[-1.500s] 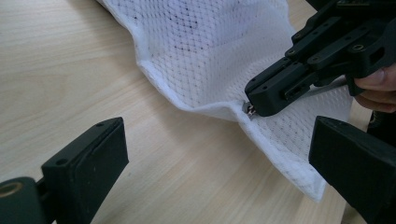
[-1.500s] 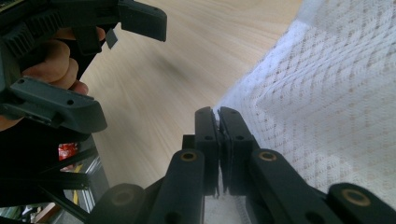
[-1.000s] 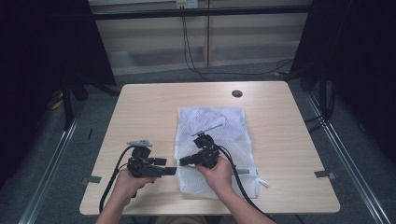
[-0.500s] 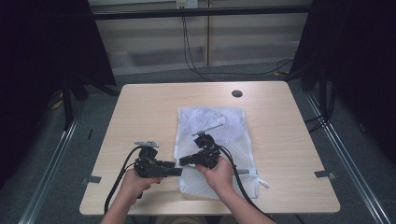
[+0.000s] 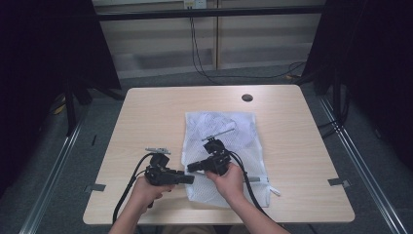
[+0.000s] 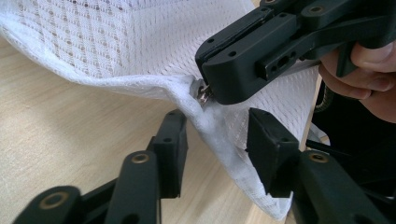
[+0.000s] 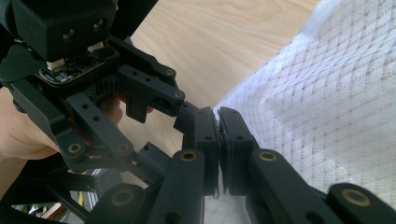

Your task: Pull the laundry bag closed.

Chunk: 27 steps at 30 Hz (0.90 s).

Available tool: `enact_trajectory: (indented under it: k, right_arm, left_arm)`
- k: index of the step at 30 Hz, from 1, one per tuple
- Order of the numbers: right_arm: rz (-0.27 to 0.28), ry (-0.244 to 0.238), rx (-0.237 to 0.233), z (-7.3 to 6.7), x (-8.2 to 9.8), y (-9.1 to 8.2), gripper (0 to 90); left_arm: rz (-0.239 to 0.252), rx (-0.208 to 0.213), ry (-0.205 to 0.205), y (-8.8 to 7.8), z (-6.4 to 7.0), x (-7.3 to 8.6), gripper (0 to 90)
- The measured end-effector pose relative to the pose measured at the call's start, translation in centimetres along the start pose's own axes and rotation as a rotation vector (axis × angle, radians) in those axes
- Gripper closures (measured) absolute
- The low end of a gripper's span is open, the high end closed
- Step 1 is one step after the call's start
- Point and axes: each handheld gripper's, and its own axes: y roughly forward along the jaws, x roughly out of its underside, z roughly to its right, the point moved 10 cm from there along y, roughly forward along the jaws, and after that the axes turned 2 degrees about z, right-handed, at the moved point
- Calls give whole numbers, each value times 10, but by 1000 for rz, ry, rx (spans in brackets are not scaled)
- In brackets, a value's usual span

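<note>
The white mesh laundry bag [image 5: 221, 151] is lying flat at centre-right of the table [image 5: 146, 122] in the high view, w/ its left hem lifted. The right gripper [image 6: 204, 93], entering from the upper right of the left gripper view, is pinching the metal zipper pull [image 6: 203, 94] w/ jaws pressed together, prob. to work the zip. The left gripper [image 6: 217, 144], at the bottom of that frame, has just been closing; its 2 jaws are straddling the hem w/ gaps both sides, not yet pinching, likely to brace the fabric against the pull.
</note>
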Motion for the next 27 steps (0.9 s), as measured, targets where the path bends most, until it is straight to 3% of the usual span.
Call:
enact_trajectory:
  k: [4, 6, 9, 27]
  right_arm:
    - [1, 0, 0, 0, -1, -1, 868]
    - [2, -5, -1, -1, -2, -1, 868]
    - [3, -8, 1, -2, -2, -1, 868]
    - [2, -9, -2, -4, -3, 0, 868]
  left_arm:
    - [10, -2, -17, 2, 1, -1, 619]
    - [5, -4, -3, 1, -1, -1, 623]
    - [14, 14, -15, 3, 2, -2, 620]
    - [-3, 12, -16, 10, 3, -1, 644]
